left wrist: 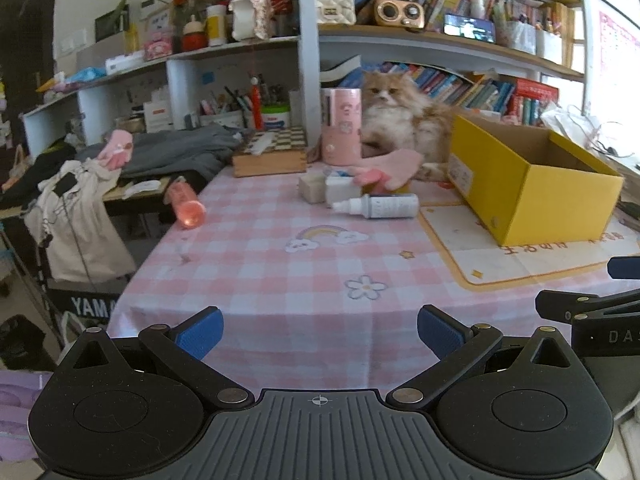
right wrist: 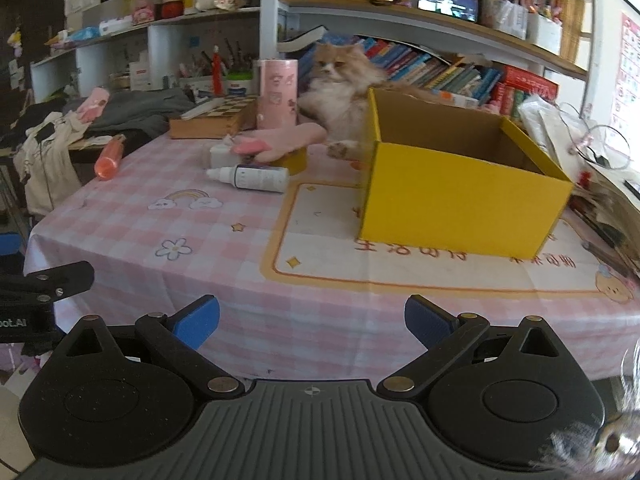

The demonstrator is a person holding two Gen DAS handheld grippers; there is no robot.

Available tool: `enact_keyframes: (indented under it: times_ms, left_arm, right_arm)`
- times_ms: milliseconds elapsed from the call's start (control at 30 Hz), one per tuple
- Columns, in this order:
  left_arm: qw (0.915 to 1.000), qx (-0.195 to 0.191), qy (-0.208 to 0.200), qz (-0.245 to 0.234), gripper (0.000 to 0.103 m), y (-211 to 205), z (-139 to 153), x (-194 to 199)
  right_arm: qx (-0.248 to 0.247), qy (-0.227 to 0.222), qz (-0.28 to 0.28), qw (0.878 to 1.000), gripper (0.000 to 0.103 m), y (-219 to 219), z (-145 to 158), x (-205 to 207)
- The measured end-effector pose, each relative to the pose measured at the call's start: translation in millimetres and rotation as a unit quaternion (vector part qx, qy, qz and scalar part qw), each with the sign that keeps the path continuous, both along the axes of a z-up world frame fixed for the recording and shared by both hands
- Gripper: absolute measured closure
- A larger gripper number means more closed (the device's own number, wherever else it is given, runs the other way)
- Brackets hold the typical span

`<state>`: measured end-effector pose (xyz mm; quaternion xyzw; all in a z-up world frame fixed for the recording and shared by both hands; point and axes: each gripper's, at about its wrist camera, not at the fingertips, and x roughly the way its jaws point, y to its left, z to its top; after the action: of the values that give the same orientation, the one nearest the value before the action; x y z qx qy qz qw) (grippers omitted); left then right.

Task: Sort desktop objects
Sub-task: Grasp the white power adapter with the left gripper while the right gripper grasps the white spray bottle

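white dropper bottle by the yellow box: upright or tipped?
Tipped. The white dropper bottle lies on its side on the pink checked tablecloth, nozzle pointing away from the yellow cardboard box.

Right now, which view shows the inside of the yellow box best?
The right wrist view: the yellow box is closer and its bare brown inner walls show. In the left wrist view it sits at the right, farther off, its interior less exposed.

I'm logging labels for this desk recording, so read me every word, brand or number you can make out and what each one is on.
"YAMA", cut off: dark case beside the table.
"DAS", cut off: right gripper body.
"oot.AI", cut off: left gripper body.
Unreadable: white dropper bottle label, orange characters on the mat, book spines.
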<state>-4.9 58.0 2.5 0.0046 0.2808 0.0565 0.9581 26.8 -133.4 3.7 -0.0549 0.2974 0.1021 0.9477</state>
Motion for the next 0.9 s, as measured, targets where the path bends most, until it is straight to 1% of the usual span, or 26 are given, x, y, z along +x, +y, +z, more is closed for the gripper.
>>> enact_keyframes:
  times_ms: [67, 233, 400, 667, 900]
  left_arm:
    - [1.0000, -0.004, 0.006, 0.004, 0.000, 5, 1, 6]
    - [0.9993, -0.028, 0.018, 0.017, 0.000, 21, 2, 27]
    - [0.9992, -0.028, 0.021, 0.021, 0.000, 34, 6, 54]
    - [0.9989, -0.025, 0.034, 0.021, 0.000, 49, 7, 111]
    - [0.9990, -0.027, 0.035, 0.008, 0.000, 50, 11, 158]
  right_arm:
    - [-0.002, 0.000, 0.006, 1.000, 0.003, 5, -1, 7]
    - [-0.003, 0.001, 0.036, 0.999, 0.004, 21, -3, 31]
    - [-0.014, 0.008, 0.080, 0.997, 0.007, 41, -7, 55]
    - [-0.018, 0.020, 0.098, 0.995, 0.007, 50, -11, 101]
    - [-0.017, 0.018, 0.121, 0.992, 0.007, 60, -11, 147]
